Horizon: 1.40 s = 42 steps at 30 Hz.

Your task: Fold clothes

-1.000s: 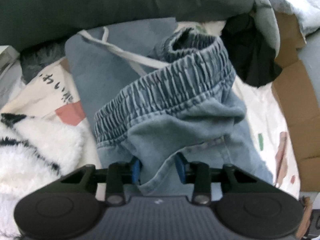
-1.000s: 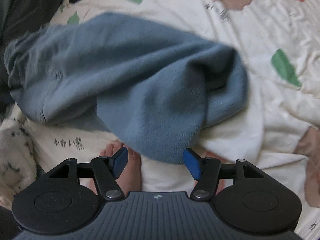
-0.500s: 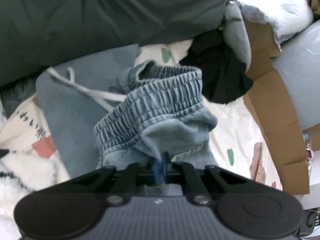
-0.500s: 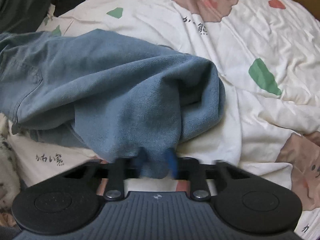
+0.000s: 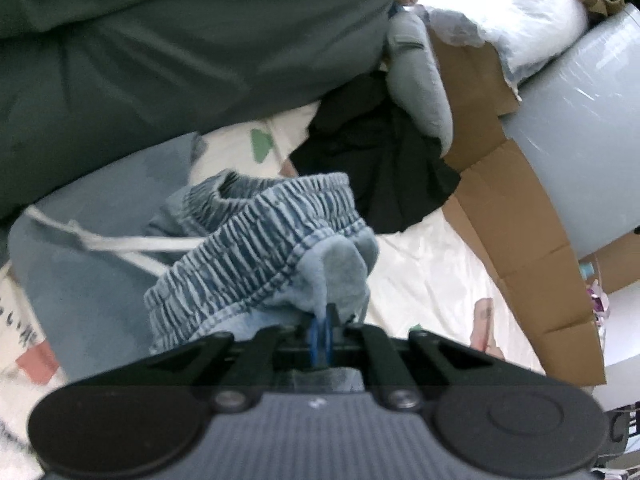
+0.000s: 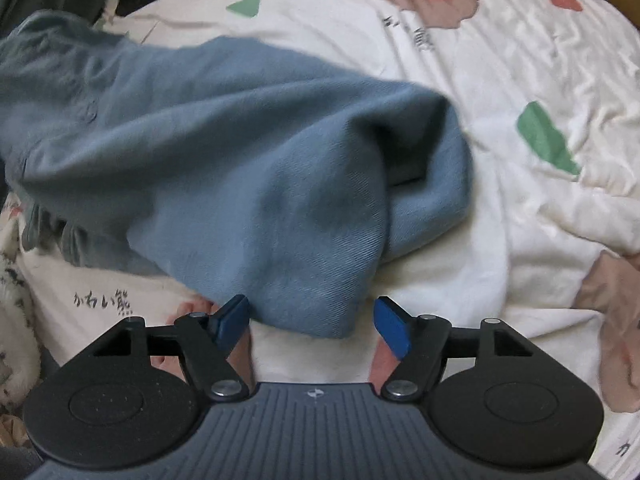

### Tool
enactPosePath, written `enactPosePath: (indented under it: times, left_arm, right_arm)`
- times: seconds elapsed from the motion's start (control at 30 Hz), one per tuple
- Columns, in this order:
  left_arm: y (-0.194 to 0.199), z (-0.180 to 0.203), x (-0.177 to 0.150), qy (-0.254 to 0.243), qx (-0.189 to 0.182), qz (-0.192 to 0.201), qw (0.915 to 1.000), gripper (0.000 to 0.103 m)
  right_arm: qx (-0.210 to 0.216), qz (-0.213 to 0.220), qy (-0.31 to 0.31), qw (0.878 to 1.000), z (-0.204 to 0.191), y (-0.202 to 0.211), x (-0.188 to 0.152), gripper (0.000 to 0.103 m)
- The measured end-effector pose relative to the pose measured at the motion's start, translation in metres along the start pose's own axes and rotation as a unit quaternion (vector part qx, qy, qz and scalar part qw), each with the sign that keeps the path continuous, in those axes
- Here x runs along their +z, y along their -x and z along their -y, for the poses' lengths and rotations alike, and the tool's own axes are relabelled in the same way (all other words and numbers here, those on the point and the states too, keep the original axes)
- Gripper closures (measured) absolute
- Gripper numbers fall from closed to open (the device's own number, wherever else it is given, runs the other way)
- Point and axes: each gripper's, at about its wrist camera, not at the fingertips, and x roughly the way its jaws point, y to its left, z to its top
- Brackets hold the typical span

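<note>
The left gripper (image 5: 320, 334) pinched the jeans (image 5: 256, 252) below their waistband (image 5: 260, 240), while the right gripper (image 6: 312, 322) gaped wide, apparently just short of the leg end (image 6: 304, 280)

Each handheld unit, the left gripper (image 5: 321, 334) and the right gripper (image 6: 312, 322), has a ribbed grey body with a small white emblem, two round black side discs, black linkage arms on silver screws, and blue pads (bare toes show beneath the right one).
</note>
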Motion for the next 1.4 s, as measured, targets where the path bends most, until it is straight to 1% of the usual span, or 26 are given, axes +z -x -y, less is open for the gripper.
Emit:
enactPosePath:
  times: [0.13, 0.23, 0.33, 0.4, 0.47, 0.57, 0.63, 0.77, 0.87, 1.1, 1.2, 1.3, 1.33, 1.37, 1.4]
  left_arm:
    - [-0.020, 0.014, 0.012, -0.018, -0.006, -0.005, 0.9998, 0.100]
    - [-0.039, 0.023, 0.021, -0.028, -0.011, -0.009, 0.9995, 0.100]
    - [-0.056, 0.031, 0.027, -0.042, -0.017, -0.011, 0.9989, 0.100]
    - [-0.069, 0.035, 0.031, -0.052, -0.020, -0.014, 0.9984, 0.100]
    - [-0.083, 0.039, 0.035, -0.061, -0.020, -0.018, 0.9978, 0.100]
    - [-0.103, 0.043, 0.040, -0.064, -0.019, -0.024, 0.9975, 0.100]
    - [-0.114, 0.046, 0.043, -0.068, -0.022, -0.026, 0.9971, 0.100]
    - [-0.139, 0.052, 0.051, -0.076, -0.029, -0.032, 0.9961, 0.100]
    - [-0.143, 0.058, 0.057, -0.081, -0.034, -0.033, 0.9956, 0.100]
    - [-0.149, 0.071, 0.068, -0.089, -0.046, -0.033, 0.9944, 0.099]
    - [-0.151, 0.077, 0.073, -0.092, -0.052, -0.033, 0.9938, 0.093]
    - [-0.153, 0.083, 0.078, -0.096, -0.057, -0.033, 0.9932, 0.091]
    - [-0.154, 0.085, 0.079, -0.097, -0.059, -0.033, 0.9930, 0.086]
    - [-0.148, 0.084, 0.079, -0.097, -0.058, -0.028, 0.9931, 0.083]
    - [-0.138, 0.081, 0.078, -0.097, -0.056, -0.019, 0.9935, 0.077]
  right_arm:
    - [-0.008, 0.002, 0.007, 1.000, -0.002, -0.009, -0.002, 0.028]
    - [-0.023, 0.021, 0.000, 1.000, -0.001, -0.010, -0.002, 0.028]
    - [-0.020, 0.035, -0.009, 0.999, 0.003, -0.005, -0.003, 0.030]
    - [-0.015, 0.046, -0.013, 0.999, 0.006, 0.000, -0.003, 0.039]
    - [-0.001, 0.053, -0.018, 0.998, 0.010, 0.005, -0.001, 0.072]
    - [0.019, 0.056, -0.028, 0.998, 0.018, 0.011, 0.003, 0.093]
    - [0.034, 0.061, -0.034, 0.997, 0.025, 0.018, 0.007, 0.098]
    - [0.051, 0.092, -0.050, 0.993, 0.032, 0.036, 0.023, 0.101]
    - [0.058, 0.113, -0.057, 0.990, 0.038, 0.048, 0.038, 0.101]
    - [0.047, 0.157, -0.081, 0.983, 0.065, 0.064, 0.097, 0.102]
    - [0.016, 0.175, -0.084, 0.981, 0.076, 0.064, 0.121, 0.103]
    - [0.002, 0.183, -0.106, 0.977, 0.094, 0.066, 0.144, 0.103]
    - [0.003, 0.182, -0.106, 0.977, 0.097, 0.068, 0.149, 0.103]
    - [0.006, 0.184, -0.098, 0.978, 0.096, 0.072, 0.151, 0.103]
    - [0.009, 0.187, -0.088, 0.978, 0.094, 0.075, 0.153, 0.103]
